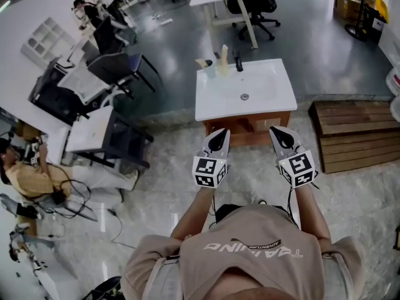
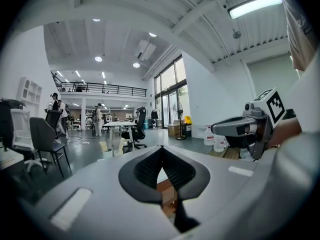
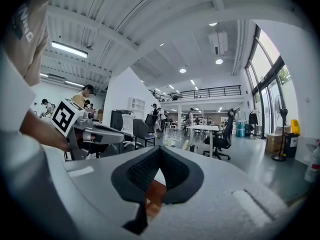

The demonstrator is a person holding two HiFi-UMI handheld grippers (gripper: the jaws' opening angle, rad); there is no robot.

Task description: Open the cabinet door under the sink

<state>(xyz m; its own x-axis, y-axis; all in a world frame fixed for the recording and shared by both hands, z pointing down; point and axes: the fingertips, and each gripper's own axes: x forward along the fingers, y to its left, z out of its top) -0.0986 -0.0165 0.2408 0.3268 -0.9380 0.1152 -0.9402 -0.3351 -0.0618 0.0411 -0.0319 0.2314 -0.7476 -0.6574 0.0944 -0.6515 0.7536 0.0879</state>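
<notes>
Wooden pallet [image 1: 353,133] sits at the right edge, a black office chair [image 1: 262,5] up top, and a person [image 1: 28,174] in a yellow shirt seated way over at the left.

White rectangular sink [image 1: 275,102], shallow basin with a round drain at centre, sits on a low orange-brown wooden cabinet [image 1: 262,125]. Only a narrow strip of cabinet front shows under the counter's near edge. The cabinet door [image 1: 228,132] looks shut and flush, with its seams too small to tell.
</notes>
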